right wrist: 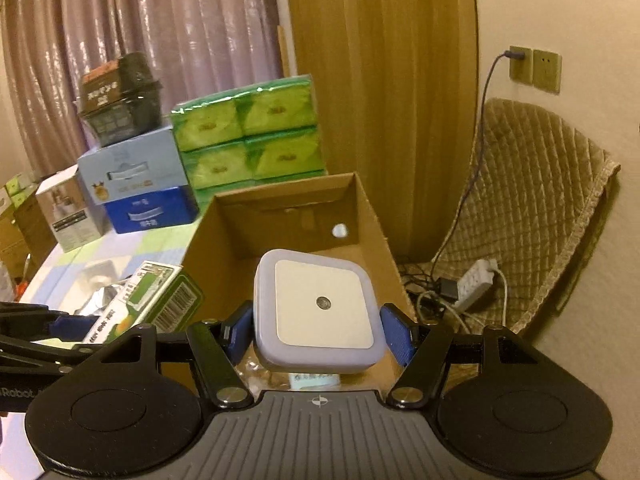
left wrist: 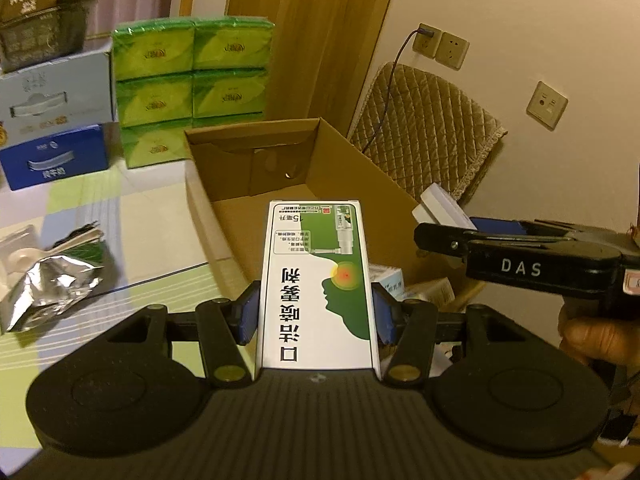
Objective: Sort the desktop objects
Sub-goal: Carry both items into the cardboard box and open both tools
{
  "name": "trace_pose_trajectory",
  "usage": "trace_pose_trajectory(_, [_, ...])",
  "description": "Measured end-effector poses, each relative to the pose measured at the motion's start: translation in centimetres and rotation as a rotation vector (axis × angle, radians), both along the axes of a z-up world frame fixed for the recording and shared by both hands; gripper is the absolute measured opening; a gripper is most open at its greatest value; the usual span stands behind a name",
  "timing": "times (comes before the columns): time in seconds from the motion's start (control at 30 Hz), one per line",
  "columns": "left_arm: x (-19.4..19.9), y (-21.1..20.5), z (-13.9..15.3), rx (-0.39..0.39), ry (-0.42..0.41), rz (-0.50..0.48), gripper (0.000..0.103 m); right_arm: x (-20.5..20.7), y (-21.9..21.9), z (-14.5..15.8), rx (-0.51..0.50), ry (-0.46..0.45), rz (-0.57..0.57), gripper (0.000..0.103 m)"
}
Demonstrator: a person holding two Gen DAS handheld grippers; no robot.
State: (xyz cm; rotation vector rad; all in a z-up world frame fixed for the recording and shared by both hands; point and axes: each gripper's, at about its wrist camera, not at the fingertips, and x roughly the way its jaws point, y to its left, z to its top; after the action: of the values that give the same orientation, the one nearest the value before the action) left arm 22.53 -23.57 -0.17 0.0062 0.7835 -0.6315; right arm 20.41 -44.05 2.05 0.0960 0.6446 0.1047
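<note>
My left gripper [left wrist: 316, 310] is shut on a white and green medicine carton [left wrist: 318, 280], held above the near end of an open cardboard box [left wrist: 352, 148]. My right gripper [right wrist: 318, 330] is shut on a square white night light [right wrist: 320, 308] over the same cardboard box [right wrist: 360, 204]. In the left wrist view the right gripper [left wrist: 448, 224] reaches in from the right with the night light [left wrist: 440, 208] at its tip. The right wrist view shows the medicine carton [right wrist: 148, 300] at the left, in the left gripper [right wrist: 80, 326]. Small cartons [left wrist: 394, 280] lie inside the box.
A crumpled foil pouch [left wrist: 52, 284] and plastic cutlery [left wrist: 68, 242] lie on the checked tablecloth [left wrist: 152, 220]. Green tissue packs [left wrist: 192, 84] and stacked blue boxes [left wrist: 56, 128] stand behind. A quilted chair [right wrist: 532, 200], power strip [right wrist: 476, 282] and cables sit by the wall. A hand [left wrist: 592, 338] holds the right gripper.
</note>
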Motion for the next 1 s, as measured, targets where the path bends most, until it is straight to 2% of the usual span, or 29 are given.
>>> trace_pose_trajectory(0.2, [1.5, -1.7, -1.0, -0.010, 0.017, 0.005, 0.051, 1.6, -0.7, -0.8, 0.014, 0.013, -0.015, 0.064])
trace_pose_trajectory(0.4, [2.1, -2.1, -1.5, -0.009, -0.019, 0.008, 0.053, 2.5, -1.2, -1.2, 0.024, 0.018, -0.036, 0.064])
trace_pose_trajectory(0.63, [1.1, 1.0, -1.0, -0.010, -0.044, 0.059, 0.053, 2.5, -0.7, -2.0, 0.027, 0.033, -0.024, 0.064])
trace_pose_trajectory(0.7, [0.7, 1.9, -1.0, -0.003, -0.050, 0.067, 0.057, 2.5, -0.4, -2.2, 0.036, 0.039, -0.016, 0.064])
trace_pose_trajectory(1.0, [-0.5, 4.9, -1.7, -0.011, -0.025, 0.118, 0.059, 3.2, 1.7, -2.3, 0.076, 0.043, 0.019, 0.064])
